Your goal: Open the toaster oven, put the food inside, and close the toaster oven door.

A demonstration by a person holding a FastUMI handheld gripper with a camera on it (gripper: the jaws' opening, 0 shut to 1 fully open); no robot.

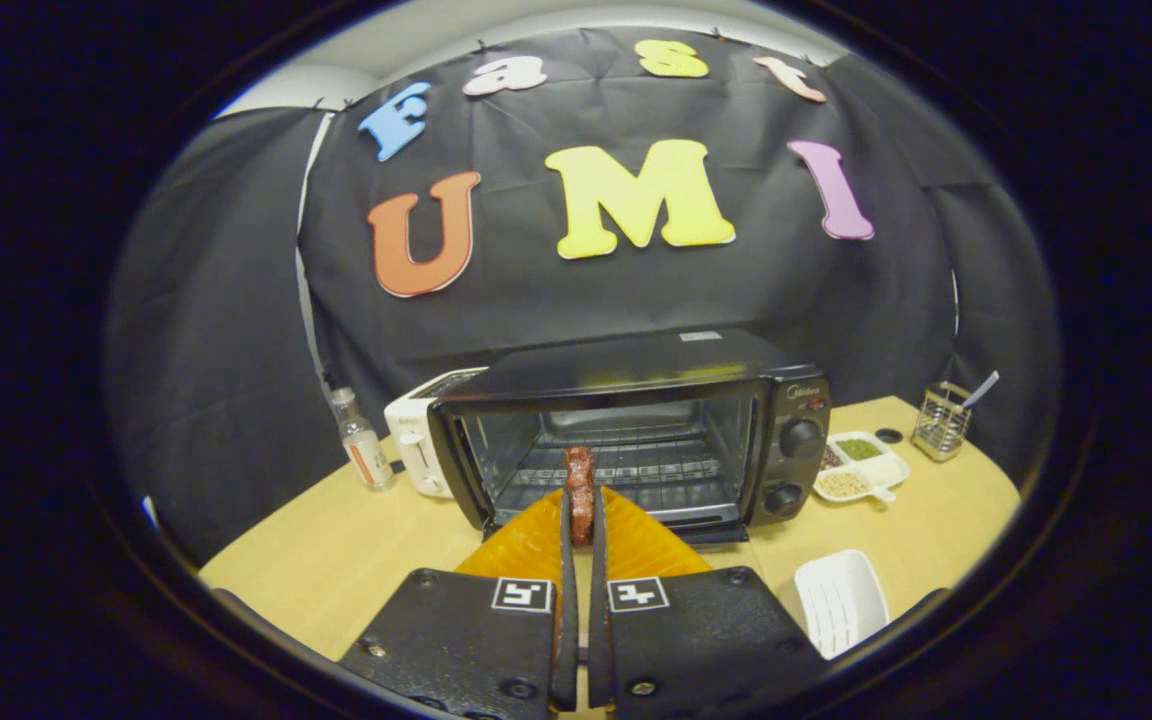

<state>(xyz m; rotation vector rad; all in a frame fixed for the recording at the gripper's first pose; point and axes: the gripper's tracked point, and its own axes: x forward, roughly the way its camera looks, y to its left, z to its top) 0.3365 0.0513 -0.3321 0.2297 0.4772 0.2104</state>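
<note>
Gripper (582,525) nearly closed, both fingers pinching a reddish-brown sausage (580,490) upright; toaster oven (636,430) just ahead, door down, rack exposed; table (356,560) beneath

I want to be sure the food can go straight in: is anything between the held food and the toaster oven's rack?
Nothing visible. The fingers are shut on the sausage, the toaster oven is open just ahead, and its wire rack looks bare.
</note>
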